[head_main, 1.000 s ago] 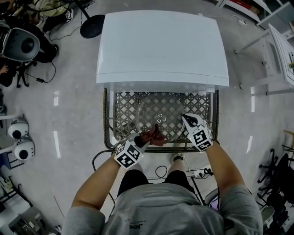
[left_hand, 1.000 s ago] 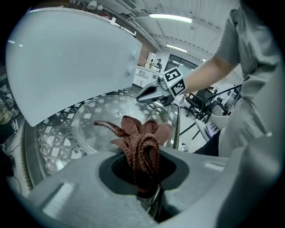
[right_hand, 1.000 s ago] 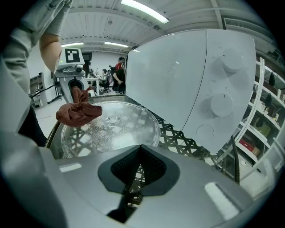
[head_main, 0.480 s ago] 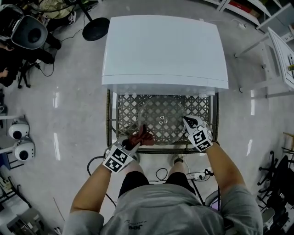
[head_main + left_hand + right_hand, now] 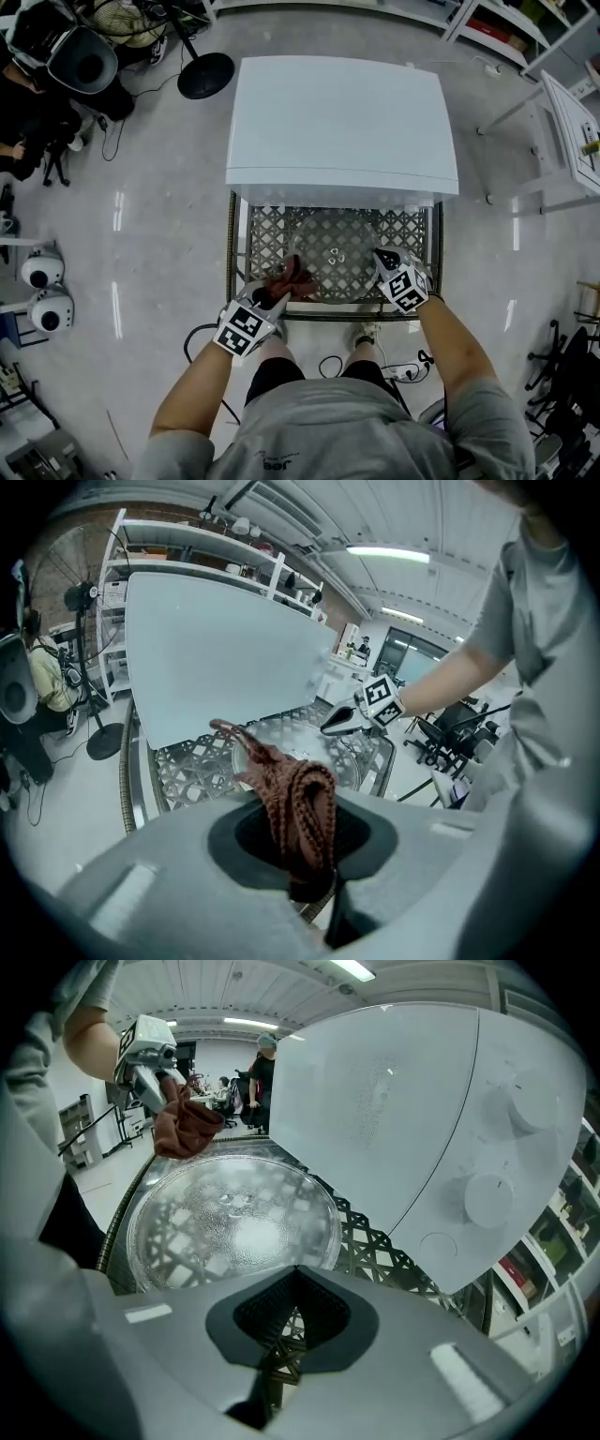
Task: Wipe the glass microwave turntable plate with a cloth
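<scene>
Clamping cloth (image 5: 298, 803), left gripper (image 5: 273, 293); clamping plate (image 5: 234, 1222), right gripper (image 5: 295, 1269).

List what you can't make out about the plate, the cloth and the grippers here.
- Whether the cloth touches the glass plate: head view, too small where they overlap; left gripper view, the cloth itself blocks it.
- The plate's near rim: right gripper view, covered by the right gripper body.
- The microwave front: head view, only its top shows.
</scene>
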